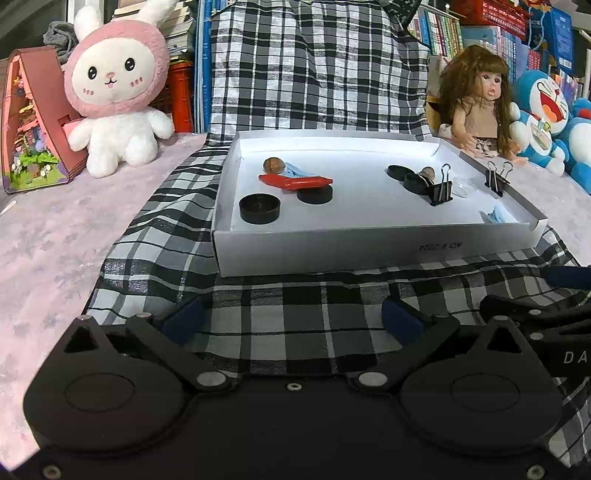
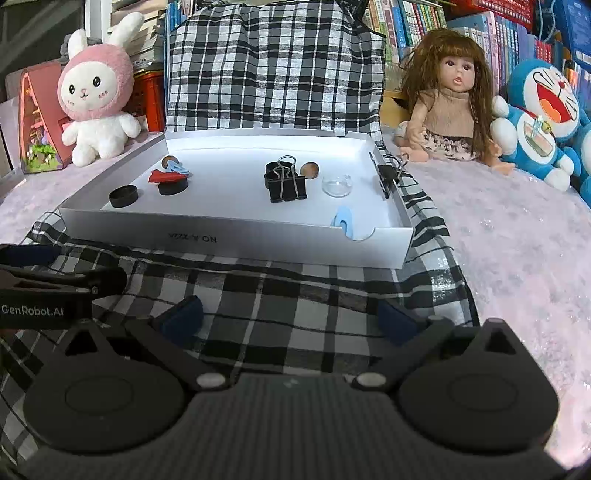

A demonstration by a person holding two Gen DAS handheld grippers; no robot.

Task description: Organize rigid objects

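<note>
Both grippers wide, nothing held, short of the box.

I hold my left gripper (image 1: 291,319) and right gripper (image 2: 288,319) spread and empty; the white box (image 1: 369,251) of small items lies ahead, the red clip (image 1: 295,181) crosswise, nearer my left.

The room light is bright and even, seemingly from overhead, and the white tray (image 1: 369,251) glares almost blown out inside, with only short soft shadows under its pieces. Both fisheye views bow hard at the edges, bending the bookshelves (image 2: 461,29). Corners go dark, and the nearest black hardware looks slightly soft.
</note>
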